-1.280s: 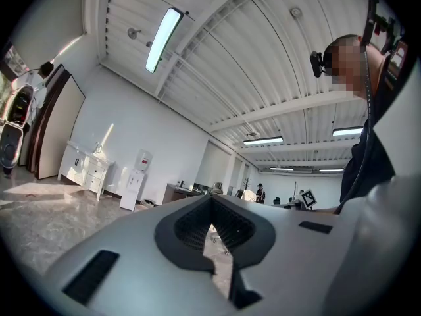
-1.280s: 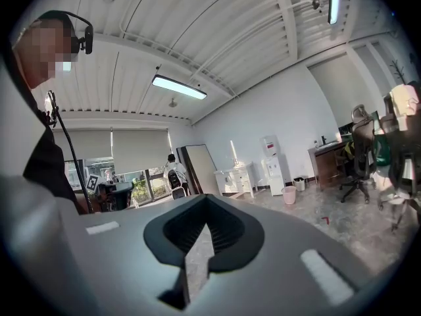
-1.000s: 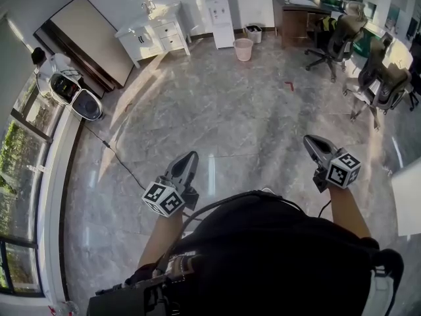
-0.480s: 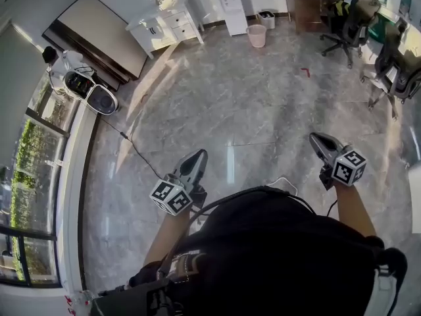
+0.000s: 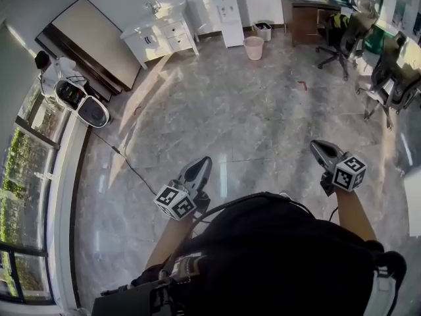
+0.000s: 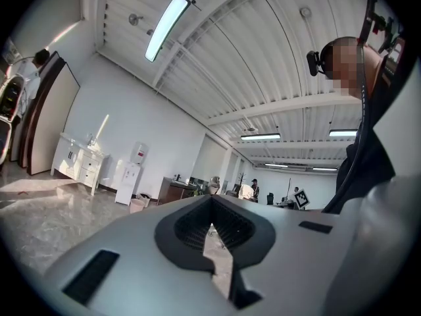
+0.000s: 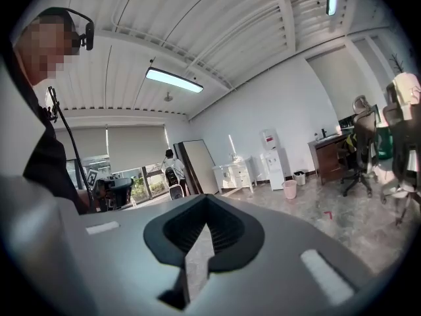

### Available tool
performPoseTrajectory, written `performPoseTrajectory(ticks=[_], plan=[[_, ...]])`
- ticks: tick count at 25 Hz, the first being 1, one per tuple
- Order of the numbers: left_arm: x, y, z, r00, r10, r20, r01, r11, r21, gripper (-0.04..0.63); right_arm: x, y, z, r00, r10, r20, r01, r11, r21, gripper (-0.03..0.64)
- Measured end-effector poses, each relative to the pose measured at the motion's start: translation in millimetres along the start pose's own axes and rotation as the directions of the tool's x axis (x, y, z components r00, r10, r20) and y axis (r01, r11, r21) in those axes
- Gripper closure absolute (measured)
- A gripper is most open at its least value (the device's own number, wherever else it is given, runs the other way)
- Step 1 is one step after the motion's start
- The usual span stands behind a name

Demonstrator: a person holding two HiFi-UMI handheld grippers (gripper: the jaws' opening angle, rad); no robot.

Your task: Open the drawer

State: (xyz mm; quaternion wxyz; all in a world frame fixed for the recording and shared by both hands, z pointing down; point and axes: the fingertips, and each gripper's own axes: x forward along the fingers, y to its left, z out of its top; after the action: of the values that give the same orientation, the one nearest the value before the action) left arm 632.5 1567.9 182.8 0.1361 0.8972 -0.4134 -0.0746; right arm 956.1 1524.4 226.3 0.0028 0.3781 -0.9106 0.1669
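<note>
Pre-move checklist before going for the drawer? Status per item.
1. Left gripper empty: ok, jaws together, nothing between them.
2. Right gripper empty: ok, same.
3. Jaws open for a handle: not ok, both shut.
4. Cabinet in reach: not ok, it stands far off across the floor.
5. Handle type: cannot tell, too small.
6. Way there: ok, though a cable lies to its left.
</note>
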Motion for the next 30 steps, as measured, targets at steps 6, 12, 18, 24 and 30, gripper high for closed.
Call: performPoseTrajectory(ticks=[6,12,18,24,30], plan=[[-24.6,111.7,52.3,0.999,-0.027,0.026,0.027,1.0,-0.003,0.597,109.0,43.3,23.0,0.999,-0.031,0.017,0.031,0.999,0.008,0.621],[-65.4,228.2,84.1,0.999,-0.003,0.041,0.004,1.0,-0.025,0.597,235.3,100.0,43.7,1.0,0.002,0.017,-0.002,0.999,-0.032,0.621],[-93.6,294.4,88.9,0.998,0.034,0.049,-0.032,0.999,-0.042,0.597,323.1,133.4,38.0,0.996,0.055,-0.067,-0.059,0.996,-0.063,0.621],[-112.9,338.6,91.7,0.988,0.142,0.065,-0.137,0.988,-0.069,0.597,390.6,126.2,49.4,0.988,0.12,-0.099,-0.125,0.991,-0.052,0.621],[-134.5,380.3,101.6,0.951,0.294,0.096,-0.29,0.955,-0.056,0.597,477.6,129.9,52.2,0.954,0.272,-0.129,-0.28,0.959,-0.051,0.621]])
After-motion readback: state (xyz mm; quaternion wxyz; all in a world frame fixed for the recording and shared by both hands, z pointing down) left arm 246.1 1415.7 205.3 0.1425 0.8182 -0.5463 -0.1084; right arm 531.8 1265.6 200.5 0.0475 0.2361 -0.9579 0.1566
